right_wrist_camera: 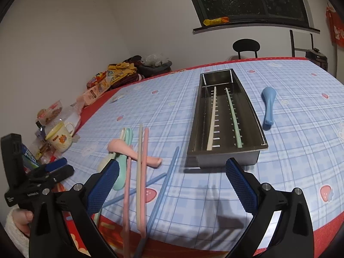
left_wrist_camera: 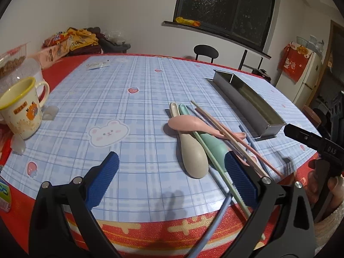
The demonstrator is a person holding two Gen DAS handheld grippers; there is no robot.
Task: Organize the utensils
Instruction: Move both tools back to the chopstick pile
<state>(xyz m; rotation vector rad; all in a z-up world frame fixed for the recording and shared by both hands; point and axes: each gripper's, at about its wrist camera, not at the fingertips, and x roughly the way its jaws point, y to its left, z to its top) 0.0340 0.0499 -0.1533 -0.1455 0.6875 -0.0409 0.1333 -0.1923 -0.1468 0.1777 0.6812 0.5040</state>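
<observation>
Left claw point(left_wrist_camera: 172, 180), left wrist view: its two blue ribbed pads are standing wide apart with nothing clamped between them, hovering over the near edge of the table point(left_wrist_camera: 129, 81). The landmark here is the metal tray point(left_wrist_camera: 255, 105), lying long and narrow at the far right. Left of the tray and nearer the claw, a heap of utensils is waiting: a beige spoon point(left_wrist_camera: 192, 152) and a green spoon point(left_wrist_camera: 212, 144) lying side by side, a pink spoon point(left_wrist_camera: 193, 124) resting crosswise on top of them, and several chopsticks point(left_wrist_camera: 223, 129) in pink, beige, green and blue running across the heap toward the table's near edge. The right pad is sitting right at the green spoon and the green chopstick; whether it is touching them cannot be told. A mug point(left_wrist_camera: 21, 107) is standing well to the left of the tray, clear of the work.

Right claw point(right_wrist_camera: 172, 182), right wrist view: its pads are likewise spread fully, holding nothing, and pointing at the near end of the tray point(right_wrist_camera: 225, 157). Inside the tray, one beige chopstick point(right_wrist_camera: 211, 118) and one green chopstick point(right_wrist_camera: 233, 118) are lying lengthwise, apart from each other. A blue spoon point(right_wrist_camera: 268, 107) is lying just right of the tray, outside it. Left of the tray, the same heap is showing, with two blue chopsticks point(right_wrist_camera: 167, 176) nearest the tray. The sorting is judged barely begun: most pieces are still outside.
</observation>
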